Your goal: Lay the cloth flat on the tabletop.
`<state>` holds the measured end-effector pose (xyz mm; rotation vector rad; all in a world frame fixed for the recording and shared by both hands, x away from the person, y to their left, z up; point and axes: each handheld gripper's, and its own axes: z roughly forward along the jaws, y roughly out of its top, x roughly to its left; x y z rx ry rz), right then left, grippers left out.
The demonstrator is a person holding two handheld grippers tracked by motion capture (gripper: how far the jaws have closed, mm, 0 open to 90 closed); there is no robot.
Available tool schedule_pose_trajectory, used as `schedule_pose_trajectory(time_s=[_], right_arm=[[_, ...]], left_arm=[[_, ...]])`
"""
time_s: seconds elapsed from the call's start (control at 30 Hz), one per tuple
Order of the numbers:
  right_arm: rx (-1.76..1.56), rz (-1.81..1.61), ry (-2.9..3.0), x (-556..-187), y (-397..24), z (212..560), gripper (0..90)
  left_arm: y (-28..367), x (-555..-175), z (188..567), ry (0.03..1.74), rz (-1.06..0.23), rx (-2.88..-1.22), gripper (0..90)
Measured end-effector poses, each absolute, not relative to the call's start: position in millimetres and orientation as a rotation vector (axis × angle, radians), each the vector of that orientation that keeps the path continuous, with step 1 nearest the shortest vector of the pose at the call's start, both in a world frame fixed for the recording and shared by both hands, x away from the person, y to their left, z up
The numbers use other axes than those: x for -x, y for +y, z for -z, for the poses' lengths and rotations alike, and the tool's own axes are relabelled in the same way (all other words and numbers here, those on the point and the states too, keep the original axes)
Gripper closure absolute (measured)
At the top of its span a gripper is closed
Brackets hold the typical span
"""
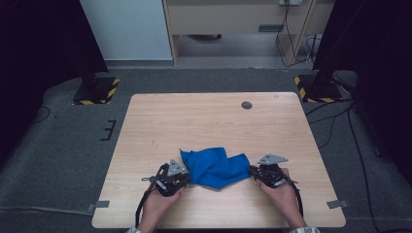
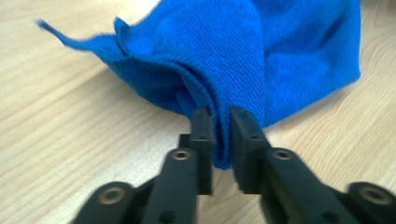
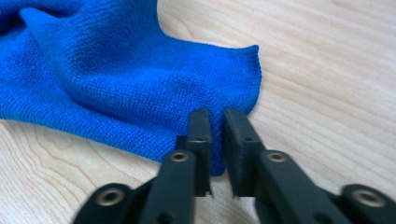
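Observation:
A blue cloth [image 1: 216, 167] lies crumpled on the wooden table [image 1: 204, 121], near its front edge. My left gripper [image 1: 187, 180] is at the cloth's left end and my right gripper [image 1: 251, 171] at its right end, each held in a hand. In the left gripper view the jaws [image 2: 222, 116] stand slightly apart, with a folded edge of the cloth [image 2: 261, 51] between them. In the right gripper view the jaws [image 3: 217, 116] are likewise a little parted around the corner of the cloth [image 3: 116, 79]. Neither pair visibly presses the cloth, which rests on the table.
A small round grey cap [image 1: 247, 105] sits in the tabletop near the back edge. Black stands with yellow-striped bases [image 1: 97, 90] [image 1: 316, 87] flank the table on the floor. Cables [image 1: 335, 116] run along the right side.

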<state>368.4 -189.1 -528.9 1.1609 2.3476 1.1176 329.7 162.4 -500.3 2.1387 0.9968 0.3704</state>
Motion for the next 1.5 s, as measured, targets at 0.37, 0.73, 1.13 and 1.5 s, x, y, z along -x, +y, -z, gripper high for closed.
schedule_pose_trajectory(time_s=[0.37,0.73,1.13,1.5], right_arm=[[-1.199,-1.189,2.258,-372,-189,509,45.9],[-1.310,-1.184,2.218,-406,-197,504,48.4],[-1.291,-1.129,2.310,-438,-178,513,53.3],[-1.235,-1.056,2.390,-439,-163,528,65.9]], left_arm=[[168,-327,464,0.951,-0.441,-2.029,50.1],[159,-387,459,0.996,-0.452,-2.058,53.6],[158,-425,472,1.024,-0.458,-2.063,46.8],[153,-433,484,1.047,-0.467,-2.095,38.3]])
